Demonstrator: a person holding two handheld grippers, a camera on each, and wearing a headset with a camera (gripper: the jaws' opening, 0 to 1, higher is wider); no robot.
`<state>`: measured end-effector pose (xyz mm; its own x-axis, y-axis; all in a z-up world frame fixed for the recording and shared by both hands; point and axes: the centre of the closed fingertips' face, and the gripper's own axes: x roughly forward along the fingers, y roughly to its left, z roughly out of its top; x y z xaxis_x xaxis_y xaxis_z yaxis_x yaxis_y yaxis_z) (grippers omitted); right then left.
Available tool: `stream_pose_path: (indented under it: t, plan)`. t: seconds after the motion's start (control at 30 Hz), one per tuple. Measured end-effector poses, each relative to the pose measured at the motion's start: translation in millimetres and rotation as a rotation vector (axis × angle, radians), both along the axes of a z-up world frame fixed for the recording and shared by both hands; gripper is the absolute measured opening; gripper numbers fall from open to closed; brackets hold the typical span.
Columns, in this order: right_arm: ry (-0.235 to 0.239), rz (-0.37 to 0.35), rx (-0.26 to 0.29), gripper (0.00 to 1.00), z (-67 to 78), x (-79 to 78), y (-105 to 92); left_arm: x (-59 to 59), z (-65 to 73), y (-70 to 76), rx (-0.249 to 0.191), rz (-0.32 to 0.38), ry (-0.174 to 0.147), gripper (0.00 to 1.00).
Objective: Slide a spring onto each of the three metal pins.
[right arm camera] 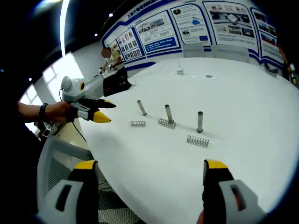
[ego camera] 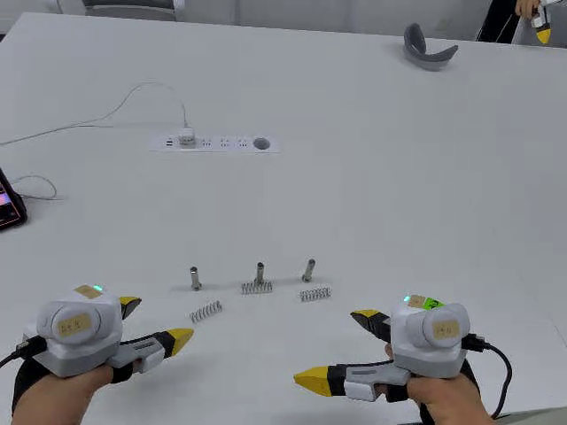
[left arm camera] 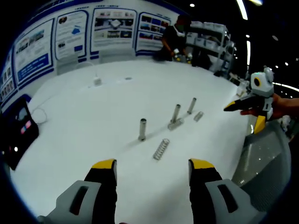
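Showing the near edge of a white table (ego camera: pixel 381 177), with the left gripper (ego camera: pixel 156 320) at near left and the right gripper (ego camera: pixel 332 347) at near right, each held in a hand, yellow-tipped jaws spread wide and gripping nothing. Just beyond, well apart from both grippers: three short springs, thin silvery wire coils lying flat on the tabletop. Left spring (ego camera: pixel 205 311) set at an angle, in front of and apart from the left pin (ego camera: pixel 195 278); middle spring (ego camera: pixel 257 288) lying crosswise at the foot of the middle pin (ego camera: pixel 260 273), touching or nearly so; right spring (ego camera: pixel 314 293) just in front of the right pin (ego camera: pixel 308 270). Pins: three slim grey metal posts, upright in a row, shafts bare. Farther back, a white power strip (ego camera: pixel 215 142) with one plug (ego camera: pixel 186 135) seated in it. At the far left edge, a dark device (ego camera: pixel 9 202); near the far right, a grey curved object (ego camera: pixel 430 49).
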<state>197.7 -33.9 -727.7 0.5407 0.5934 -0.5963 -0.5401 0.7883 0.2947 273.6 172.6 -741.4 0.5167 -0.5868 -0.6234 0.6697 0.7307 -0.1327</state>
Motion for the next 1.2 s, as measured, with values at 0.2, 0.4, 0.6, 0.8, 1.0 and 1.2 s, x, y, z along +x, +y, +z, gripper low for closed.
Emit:
stream_pose_path:
  t: [0.2, 0.4, 0.6, 0.8, 1.0, 1.2]
  plan:
    - [0.0, 0.013, -0.009, 0.94, -0.3, 1.6, 1.2, -12.0, -1.4, 7.0, -0.004, -0.018, 0.017, 0.71]
    - [0.001, 0.021, -0.014, 0.94, 0.0, 2.0, 2.7, -18.9, -1.0, 9.2, -0.014, -0.017, 0.019, 0.73]
    - [0.003, 0.028, -0.01, 0.94, 0.6, 1.4, 5.2, -22.2, -0.6, 7.1, -0.019, -0.027, 0.021, 0.75]
    - [0.007, 0.031, -0.017, 0.94, -0.9, 0.3, 4.4, -22.8, -2.5, 3.4, -0.016, -0.049, 0.028, 0.77]
    - [0.018, 0.027, -0.026, 0.94, -3.5, -1.4, 2.1, -22.6, -3.3, -6.2, -0.019, -0.087, 0.033, 0.77]
    - [0.022, 0.035, -0.037, 0.94, -2.8, -4.3, 2.0, -18.2, -8.5, -14.2, 0.009, -0.135, 0.034, 0.74]
